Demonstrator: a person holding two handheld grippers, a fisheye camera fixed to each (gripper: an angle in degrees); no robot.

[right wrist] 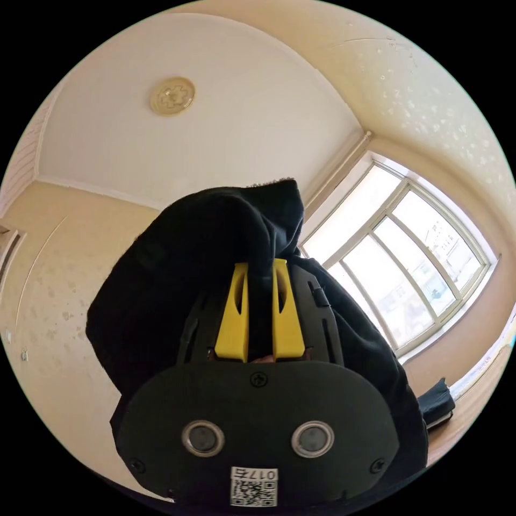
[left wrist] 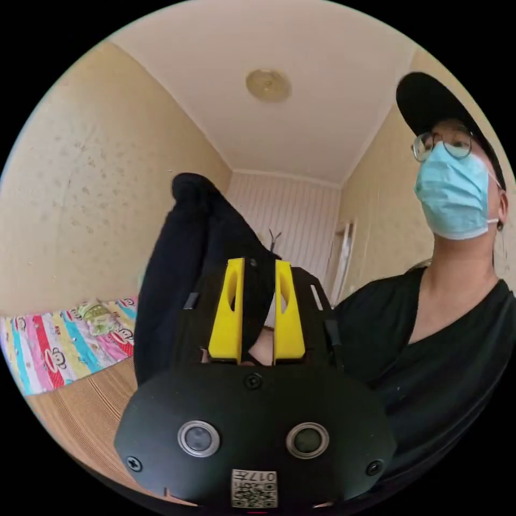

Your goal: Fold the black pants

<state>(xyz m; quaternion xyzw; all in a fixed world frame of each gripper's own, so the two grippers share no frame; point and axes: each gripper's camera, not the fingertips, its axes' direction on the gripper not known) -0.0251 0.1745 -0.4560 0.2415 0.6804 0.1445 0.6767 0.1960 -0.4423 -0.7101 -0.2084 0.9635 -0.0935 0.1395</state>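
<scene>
1. The left gripper (left wrist: 257,263) points up toward the ceiling (left wrist: 301,118), its two yellow jaws closed on a strip of the black pants (left wrist: 177,269); in the left gripper view the cloth runs down between the jaws and bunches above and to one side of them.

2. The right gripper (right wrist: 260,266) also tilts upward, its yellow jaws clamped on a fold of the pants (right wrist: 215,236), which mound over the jaw tips and drape down both sides of the gripper body.

3. In the left gripper view a person in a black top (left wrist: 430,344) stands close beside the gripper, with a bright striped bedsheet (left wrist: 64,344) on one side and a wooden surface (left wrist: 86,419) next to it.

4. A round ceiling lamp (right wrist: 172,95) sits above the right gripper, and a large bright window (right wrist: 408,269) fills the wall to one side in the right gripper view.

5. A striped back wall (left wrist: 290,215) and pale yellow side walls close the room.
</scene>
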